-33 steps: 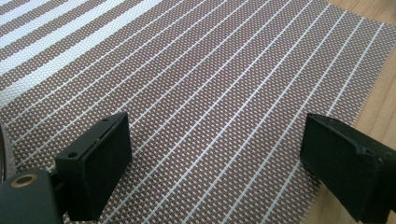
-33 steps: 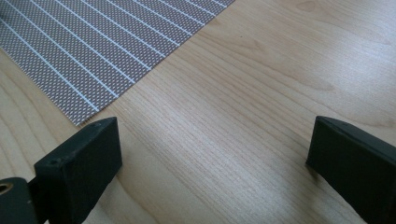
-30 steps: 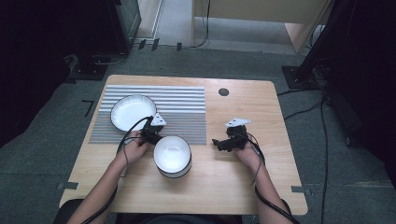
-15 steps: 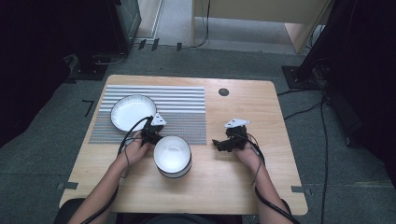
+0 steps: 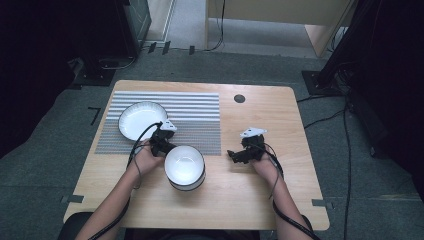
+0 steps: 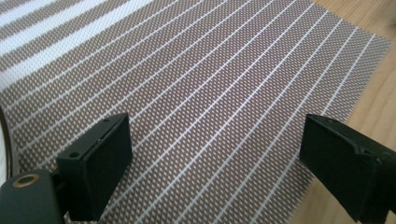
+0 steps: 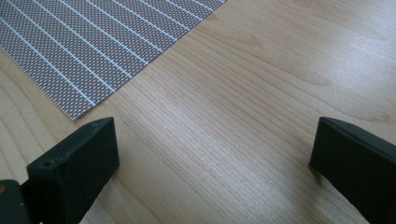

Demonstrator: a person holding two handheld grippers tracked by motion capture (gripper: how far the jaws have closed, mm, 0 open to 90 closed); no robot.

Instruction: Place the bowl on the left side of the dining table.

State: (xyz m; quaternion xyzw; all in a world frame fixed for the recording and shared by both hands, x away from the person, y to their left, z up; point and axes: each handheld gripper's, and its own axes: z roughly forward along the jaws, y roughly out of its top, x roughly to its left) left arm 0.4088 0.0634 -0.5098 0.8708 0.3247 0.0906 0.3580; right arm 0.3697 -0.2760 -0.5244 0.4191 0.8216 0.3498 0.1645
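Bowl (image 5: 184,166), white and round, sits upright on the wooden table (image 5: 260,200) near the middle of its near edge, opening facing up. Being round, it has no long axis to name. It lies just off the near edge of the striped placemat (image 5: 197,120), which covers the far left part of the table.

The left gripper (image 5: 161,143) is held just beside the bowl's left far rim, over the mat's near edge; whether it touches the bowl cannot be told. In the left gripper view its two black jaws stand wide apart with nothing between them, above the brown-and-white weave of the mat.

The right gripper (image 5: 243,151) hovers over bare wood to the right of the bowl, well apart from it. In the right gripper view its jaws are also spread wide and empty, with the mat's corner ahead.

A white plate (image 5: 142,118) rests on the mat's left part, beyond the left gripper.
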